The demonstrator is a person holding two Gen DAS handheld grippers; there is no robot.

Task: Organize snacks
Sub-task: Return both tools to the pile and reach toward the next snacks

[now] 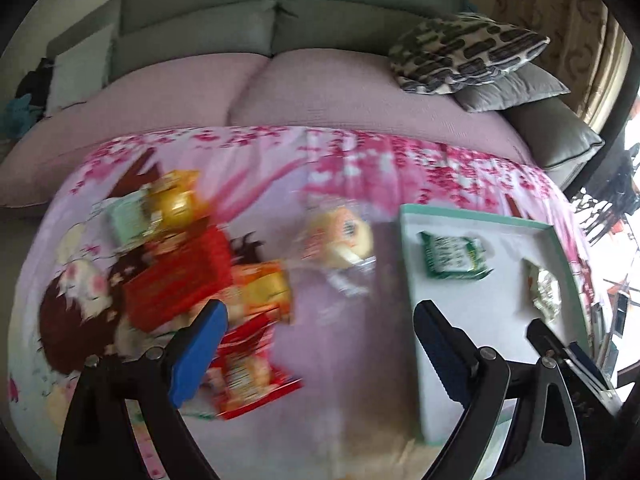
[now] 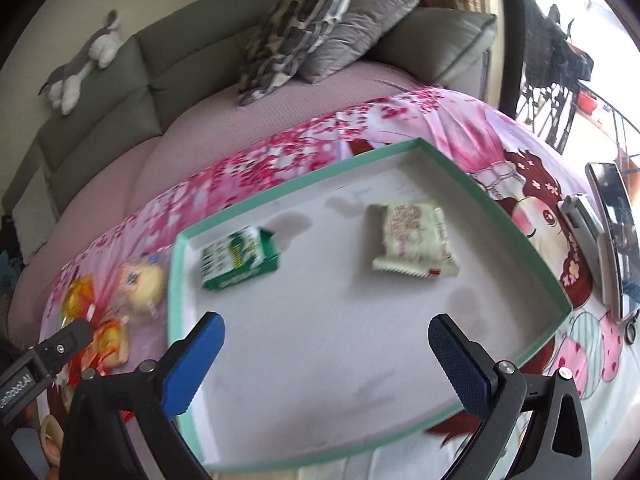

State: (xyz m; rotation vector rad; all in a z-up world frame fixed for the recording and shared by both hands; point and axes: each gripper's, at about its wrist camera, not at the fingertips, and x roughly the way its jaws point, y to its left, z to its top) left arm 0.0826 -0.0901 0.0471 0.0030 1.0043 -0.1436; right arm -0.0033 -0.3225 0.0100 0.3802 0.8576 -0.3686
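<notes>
The shallow box [image 2: 520, 236], white inside with a green rim, lies on a pink cartoon-print cloth [image 2: 304, 152] spread over the bench in front of a grey sofa [image 1: 248, 16]. Two snacks lie flat in it, well apart: a green-and-white packet [image 2: 238, 258] near the left wall and a pale cream packet [image 2: 414, 242] towards the right. Spacing them this way probably leaves bare floor for more items.

The right claw [image 2: 326, 350] hangs over the near half of the box, angled downward, jaws wide and with nothing between them. The left claw [image 1: 320, 348] is likewise wide and empty. It hangs over the cloth beside the box's left wall, its right finger [image 1: 436, 344] over the box edge.

The unsorted snacks lie in a loose heap [image 1: 180, 264] on the cloth, left of the box. It holds a red packet [image 1: 180, 280], gold-wrapped pieces [image 1: 176, 196], an orange packet [image 1: 268, 288] and a red-and-white packet [image 1: 248, 380] nearest the left claw. A round yellow packet [image 1: 340, 236] lies between the heap and the box. Motion blur hides finer detail there.

Judged from this layout, the task is at an early stage: two items in, most outside. The left claw is the better placed to reach the heap.
</notes>
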